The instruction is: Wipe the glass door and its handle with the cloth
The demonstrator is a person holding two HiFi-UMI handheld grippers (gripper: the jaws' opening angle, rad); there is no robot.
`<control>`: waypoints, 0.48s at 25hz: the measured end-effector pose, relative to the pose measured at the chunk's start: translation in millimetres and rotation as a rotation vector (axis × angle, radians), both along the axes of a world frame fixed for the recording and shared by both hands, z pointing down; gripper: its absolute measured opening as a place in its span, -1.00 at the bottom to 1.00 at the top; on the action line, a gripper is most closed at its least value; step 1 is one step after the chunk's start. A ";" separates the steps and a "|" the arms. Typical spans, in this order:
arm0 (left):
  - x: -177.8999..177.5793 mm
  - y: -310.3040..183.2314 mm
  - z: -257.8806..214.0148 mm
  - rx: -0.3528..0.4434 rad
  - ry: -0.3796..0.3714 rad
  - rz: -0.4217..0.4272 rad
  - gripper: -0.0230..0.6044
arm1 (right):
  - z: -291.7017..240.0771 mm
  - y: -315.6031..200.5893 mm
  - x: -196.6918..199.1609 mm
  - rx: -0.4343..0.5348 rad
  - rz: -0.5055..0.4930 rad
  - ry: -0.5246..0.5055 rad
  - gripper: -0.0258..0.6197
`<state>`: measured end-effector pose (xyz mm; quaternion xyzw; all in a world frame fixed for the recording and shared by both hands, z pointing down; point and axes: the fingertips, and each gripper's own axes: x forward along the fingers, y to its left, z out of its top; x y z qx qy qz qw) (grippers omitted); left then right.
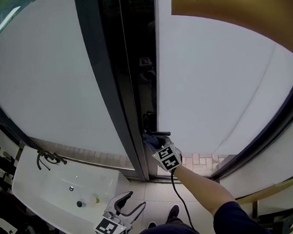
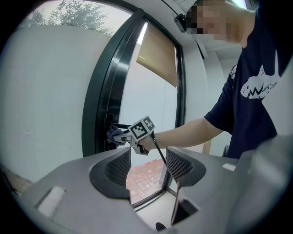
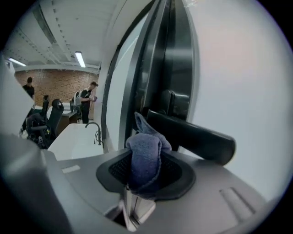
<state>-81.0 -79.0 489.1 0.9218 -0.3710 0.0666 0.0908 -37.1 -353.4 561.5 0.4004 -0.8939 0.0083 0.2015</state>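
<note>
The frosted glass door (image 1: 223, 84) looms ahead, its dark frame (image 1: 116, 91) to the left. A white sink (image 1: 37, 195) with a black tap (image 1: 47, 157) sits low at left. My right gripper (image 3: 144, 171), whose cube (image 1: 168, 157) shows black-and-white square markers, is clenched on the blue cloth (image 3: 145, 155), which is right against the black handle (image 3: 192, 133). My left gripper (image 2: 149, 167) stands released and empty.

The right gripper (image 1: 153, 140), at frame centre on a stretched arm (image 1: 203, 187), clamps the cloth (image 3: 144, 160). The left gripper (image 1: 128, 201), at the bottom edge, has its jaws apart.
</note>
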 end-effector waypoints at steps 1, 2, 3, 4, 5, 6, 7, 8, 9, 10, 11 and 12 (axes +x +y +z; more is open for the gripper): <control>-0.2 -0.7 1.4 -0.004 -0.001 -0.003 -0.16 | -0.5 -5.9 -3.9 -0.008 0.019 -0.031 -0.54; -0.8 -2.0 1.9 -0.010 -0.007 -0.010 -0.16 | -0.5 -11.3 -7.4 -0.014 0.037 -0.057 -0.54; -1.6 -3.4 2.2 -0.017 -0.014 -0.019 -0.16 | -0.5 -15.7 -11.0 -0.012 0.048 -0.074 -0.54; -2.4 -4.4 2.3 -0.021 -0.017 -0.025 -0.16 | -0.6 -18.9 -14.8 -0.005 0.053 -0.086 -0.54; -3.0 -5.3 2.2 -0.023 -0.018 -0.030 -0.16 | -1.2 -20.8 -18.1 0.002 0.054 -0.092 -0.54; -3.6 -6.2 2.3 -0.026 -0.020 -0.034 -0.16 | -2.3 -21.2 -20.6 0.005 0.053 -0.094 -0.54; -4.3 -7.2 2.7 -0.030 -0.026 -0.039 -0.16 | -3.0 -20.8 -22.1 0.006 0.048 -0.086 -0.54; -4.6 -8.5 3.2 -0.032 -0.033 -0.041 -0.16 | -2.8 -20.2 -22.7 0.008 0.038 -0.067 -0.54; -4.0 -10.1 3.9 -0.029 -0.033 -0.038 -0.16 | -2.0 -19.6 -22.8 0.012 0.024 -0.035 -0.54; -2.8 -11.9 4.5 -0.025 -0.028 -0.031 -0.16 | -0.8 -19.3 -22.6 0.016 0.008 0.002 -0.54; -1.0 -13.3 4.6 -0.022 -0.021 -0.023 -0.16 | 0.6 -19.0 -22.5 0.019 -0.008 0.037 -0.54; 1.0 -14.0 4.9 -0.019 -0.014 -0.014 -0.16 | 2.4 -18.2 -22.5 0.020 -0.022 0.068 -0.54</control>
